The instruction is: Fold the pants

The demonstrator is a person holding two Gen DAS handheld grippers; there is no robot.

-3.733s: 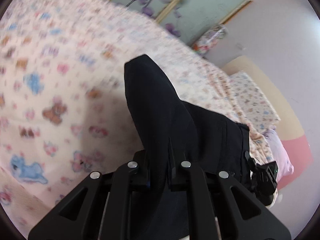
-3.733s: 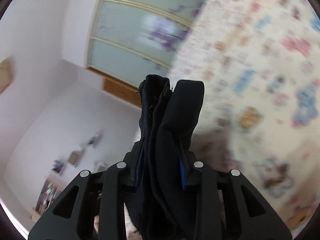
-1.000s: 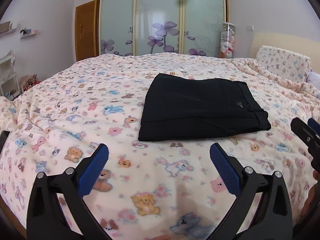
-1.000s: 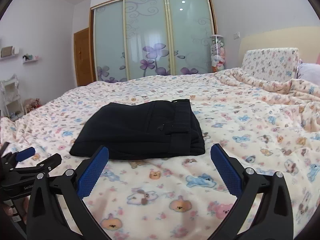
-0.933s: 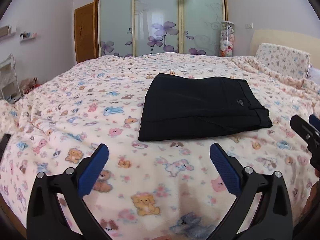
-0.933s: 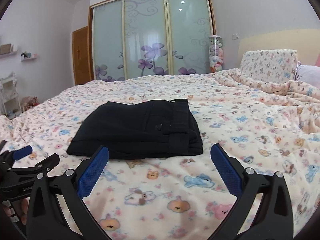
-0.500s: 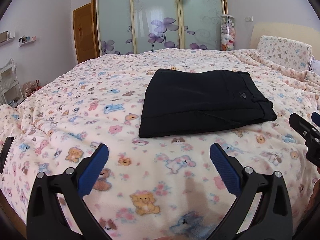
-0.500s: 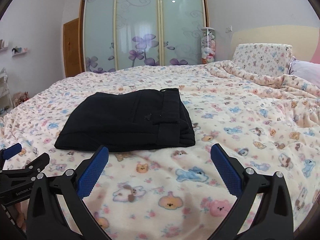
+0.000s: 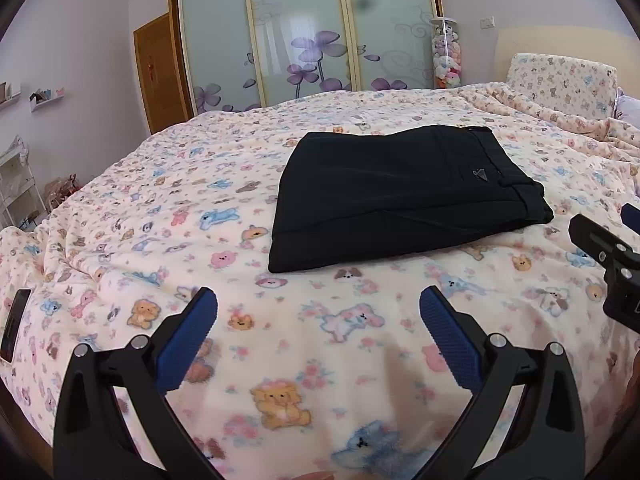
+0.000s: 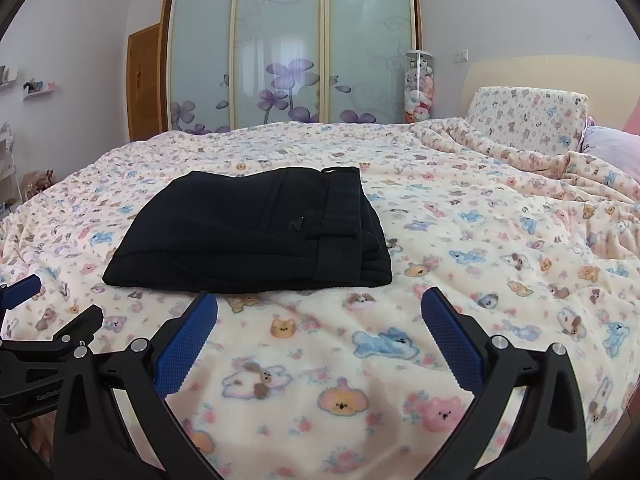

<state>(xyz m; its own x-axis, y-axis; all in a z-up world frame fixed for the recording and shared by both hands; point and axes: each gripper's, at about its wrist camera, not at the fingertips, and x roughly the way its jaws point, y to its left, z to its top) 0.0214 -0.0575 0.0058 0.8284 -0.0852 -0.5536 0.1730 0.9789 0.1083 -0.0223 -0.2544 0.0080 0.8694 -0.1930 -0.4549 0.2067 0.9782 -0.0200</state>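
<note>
— Where are the pants?

— I see the black pants (image 9: 404, 196) folded into a flat rectangle, lying on the bed (image 9: 160, 216) near its middle, waistband end toward the headboard side. In my right view the near folded edge of the pants (image 10: 252, 236) sits just beyond the fingertips.

— And the grippers?

— My left gripper (image 9: 318, 334) has its jaws spread wide and released, holding nothing, over bare patterned blanket short of the pants. My right gripper (image 10: 318, 334) is the same: jaws apart, empty.

— Room to move?

— Open blanket lies on all sides of the pants. A dark phone-like slab (image 9: 14, 324) lies at the bed's left edge, well apart. The pillow (image 10: 528, 122) lies far right.
</note>
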